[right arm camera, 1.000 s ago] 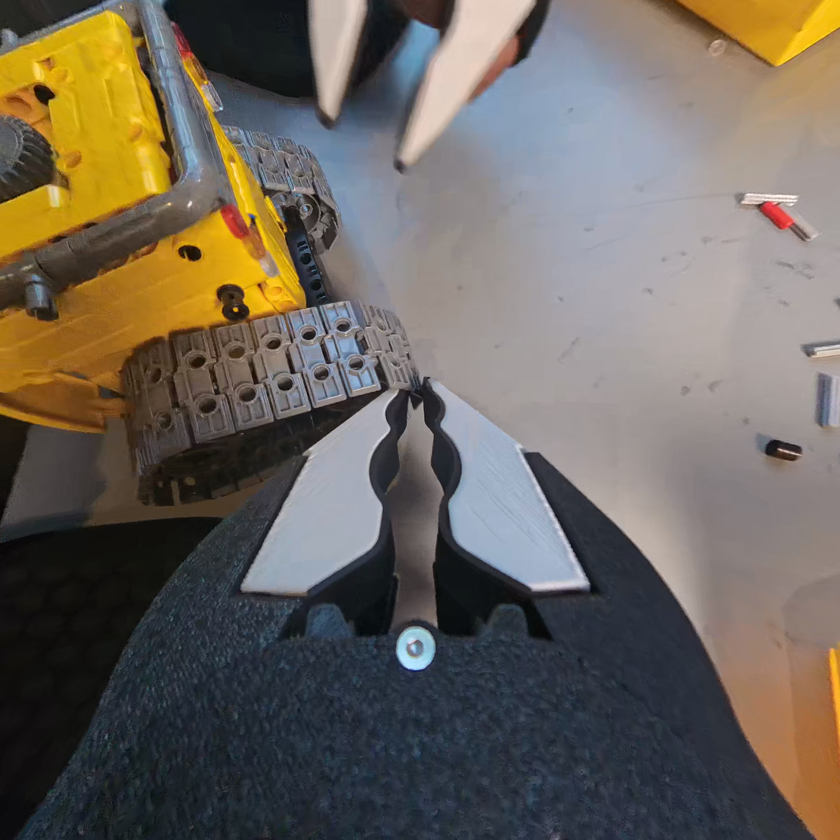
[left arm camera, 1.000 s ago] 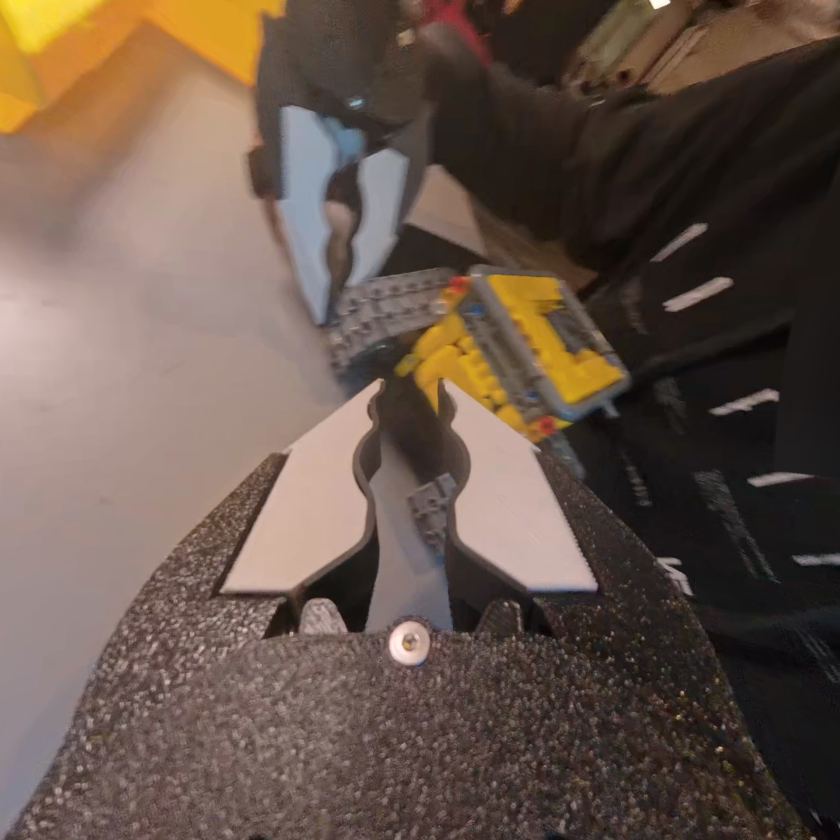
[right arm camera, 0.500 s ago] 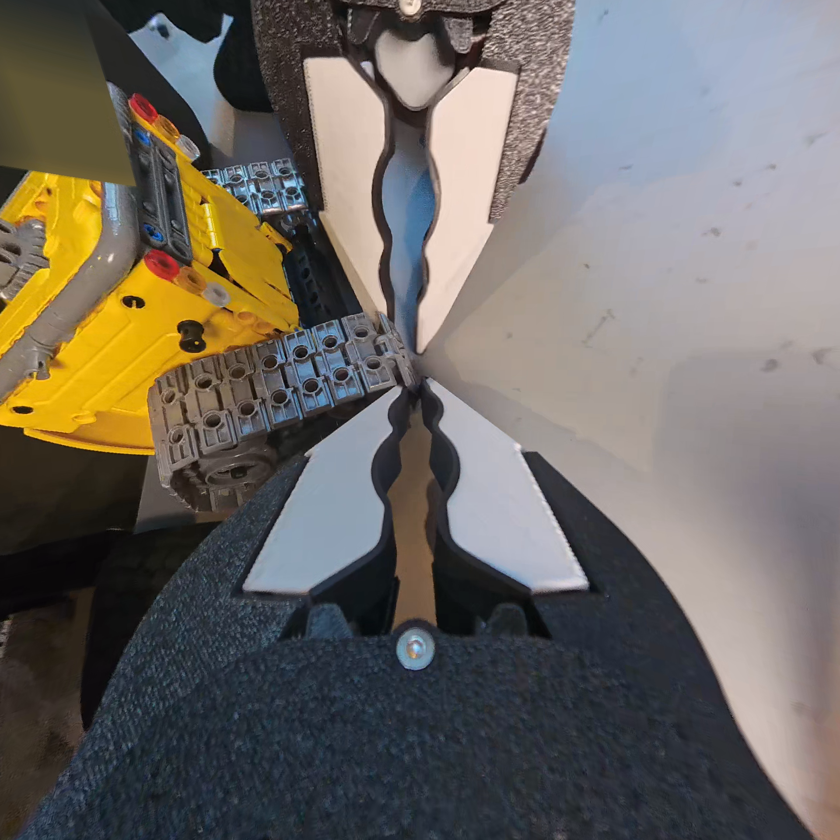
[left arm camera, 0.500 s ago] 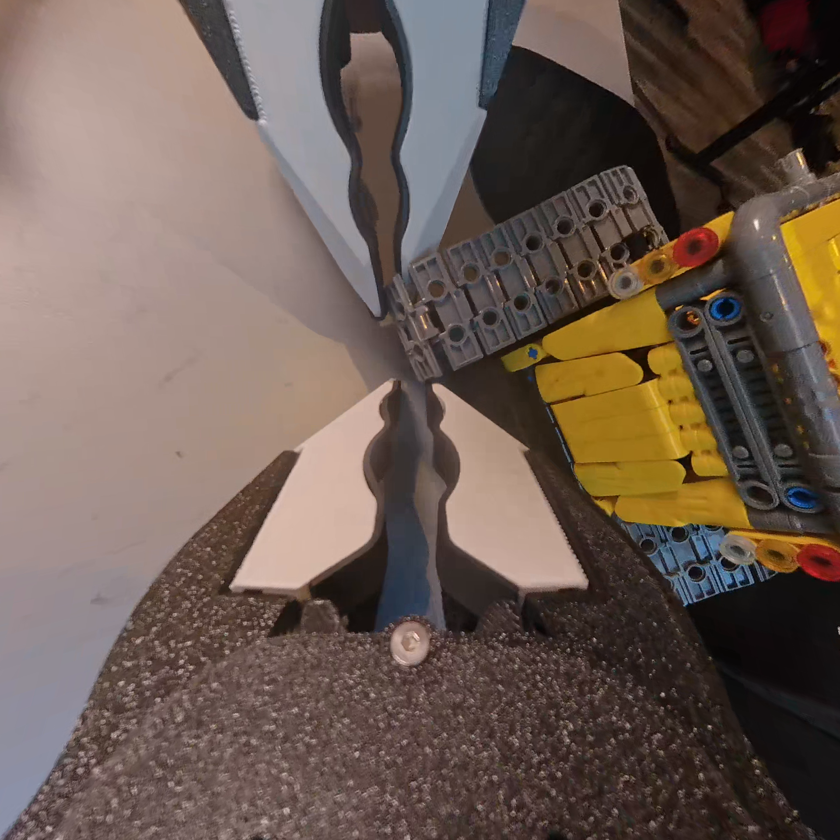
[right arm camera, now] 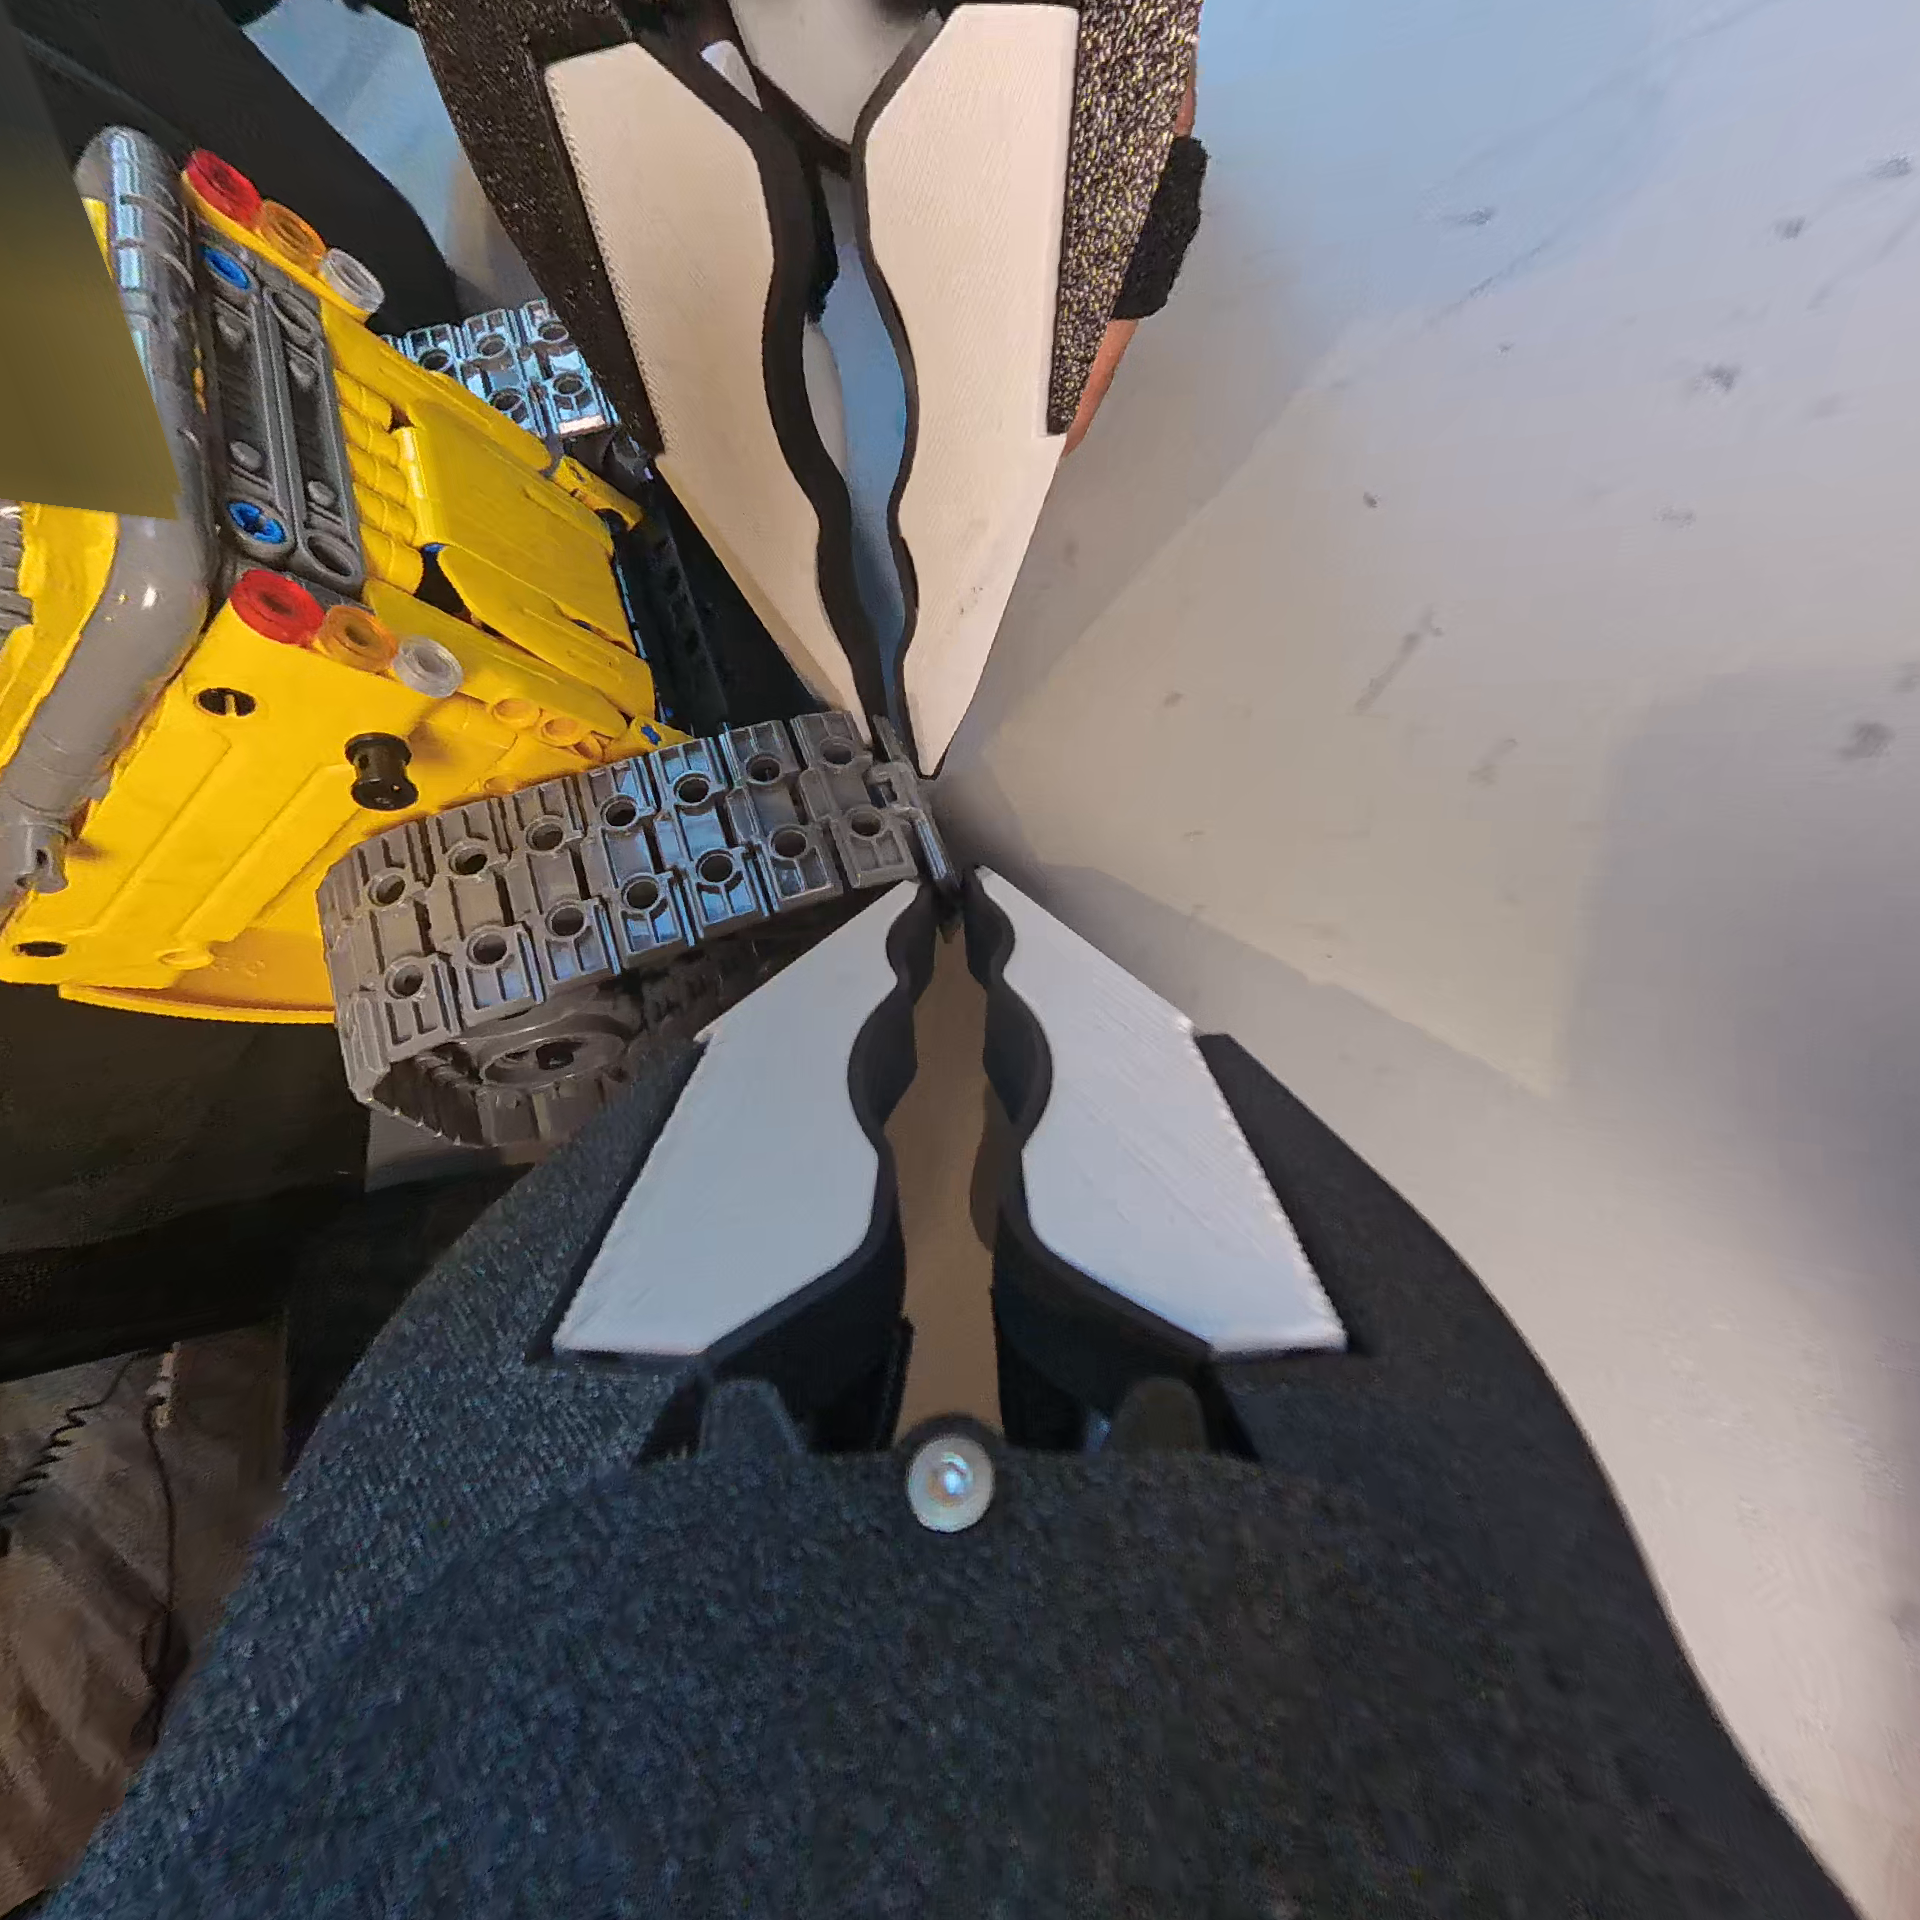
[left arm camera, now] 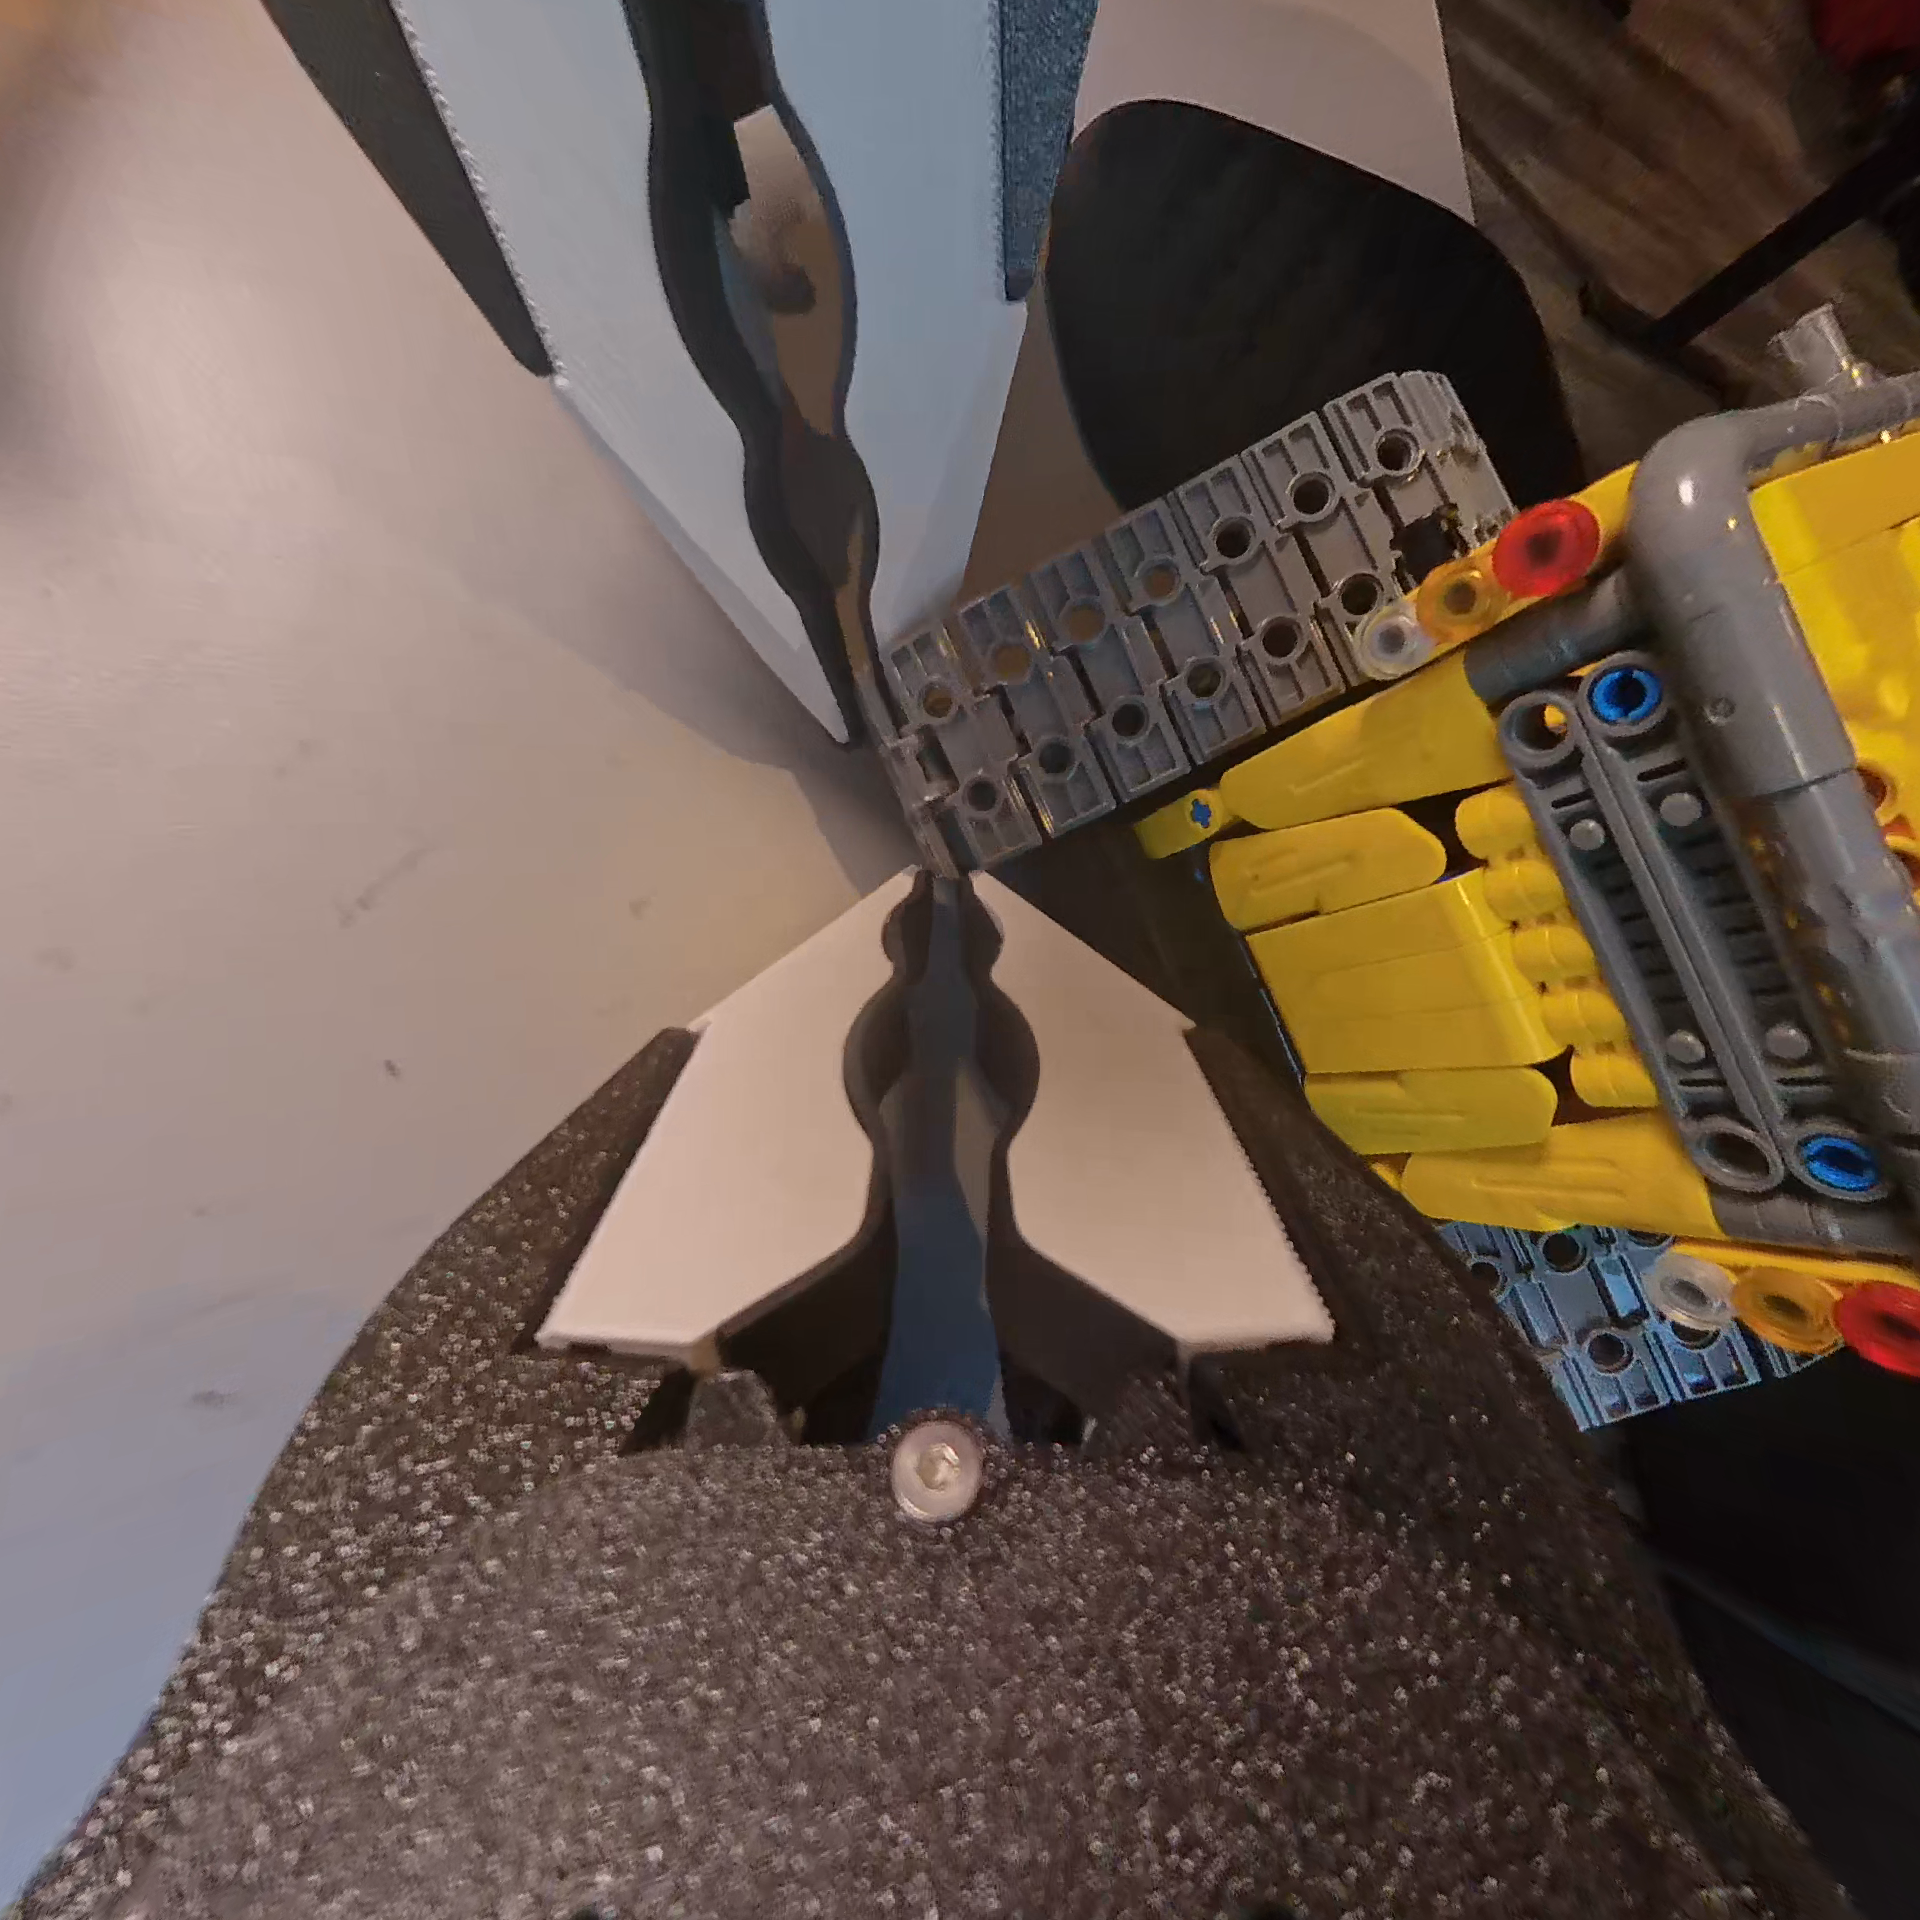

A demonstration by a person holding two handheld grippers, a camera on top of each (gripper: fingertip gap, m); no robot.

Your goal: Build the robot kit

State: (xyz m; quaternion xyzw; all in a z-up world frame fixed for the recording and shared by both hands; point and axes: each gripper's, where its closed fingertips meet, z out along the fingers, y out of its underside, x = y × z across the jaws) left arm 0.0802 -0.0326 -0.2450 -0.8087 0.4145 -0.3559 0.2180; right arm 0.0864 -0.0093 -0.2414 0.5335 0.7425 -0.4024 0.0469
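Two grippers meet nose to nose at one end of a grey toy track [left arm camera: 1164, 665]. The left gripper [left arm camera: 943, 881] has its fingertips pinched together on the last link of that track, and the right gripper [right arm camera: 943, 883], coming from the opposite side, is clenched on the neighbouring link, so both seem to be grasping the same loose end. The track runs back to a yellow brick-built toy vehicle [left arm camera: 1455, 997], which lies tilted at the edge of a pale table [left arm camera: 260, 831], with something dark beneath it.

To my eye the track is a chain of small hard plastic links, stiff one by one but floppy as a whole, and likely to snap apart at a joint if pulled sideways. It looks light; the vehicle looks much heavier and could shed pieces if dragged by the track. The link edges seem the only sensible hold, since the smooth yellow panels [right arm camera: 499, 540] would probably slip.
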